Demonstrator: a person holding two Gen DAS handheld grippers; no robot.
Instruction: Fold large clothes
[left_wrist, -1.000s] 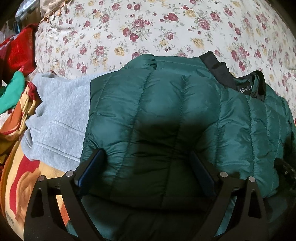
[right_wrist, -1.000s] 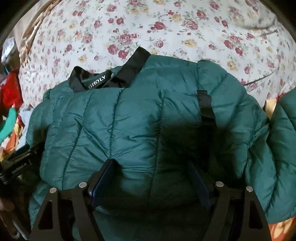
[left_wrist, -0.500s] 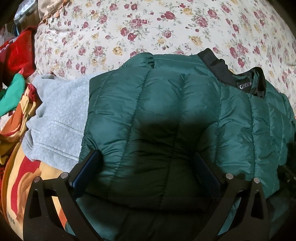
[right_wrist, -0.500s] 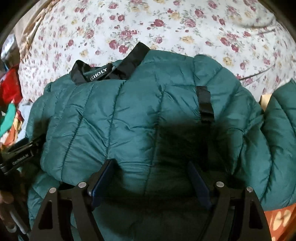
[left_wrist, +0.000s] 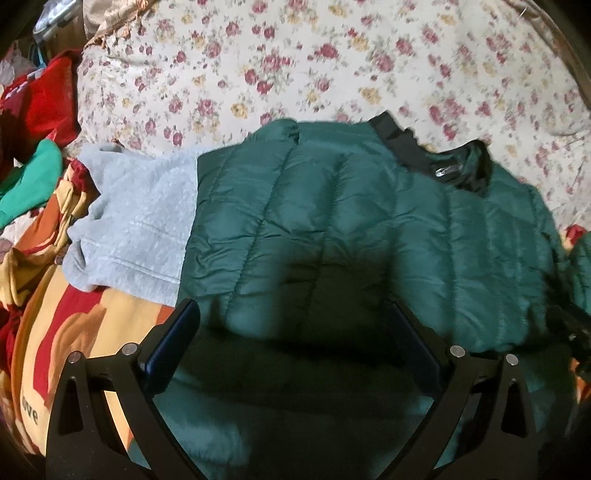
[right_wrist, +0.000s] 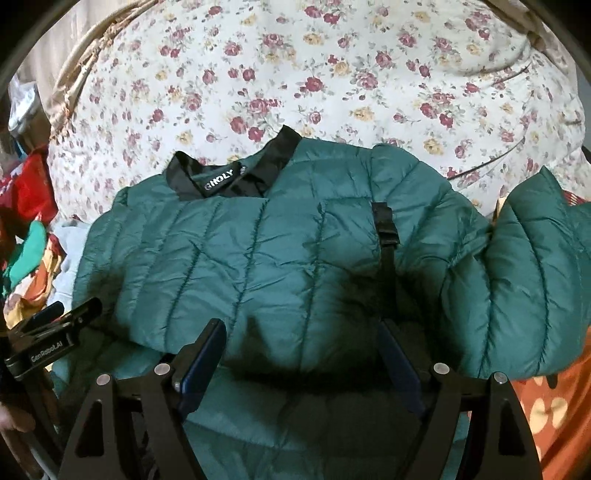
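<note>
With both jaws spread wide and holding nothing, the left gripper (left_wrist: 290, 334) and right gripper (right_wrist: 301, 350) hover over the green puffer jacket (right_wrist: 266, 258), folded on the floral bedspread (right_wrist: 295, 74). Judging from this, pressing the puffy layers flat evenly should keep the fold from springing open.

A floral bedsheet (left_wrist: 295, 74) fills the top of the frame. At left lie a grey sweater (left_wrist: 136, 221), a red cloth (left_wrist: 48, 103) and a green cloth (left_wrist: 33, 181).

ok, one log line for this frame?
step: fold | jacket: bottom folded up, on bed | left hand-held gripper: open, at folded edge | right hand-held gripper: open, at folded edge
</note>
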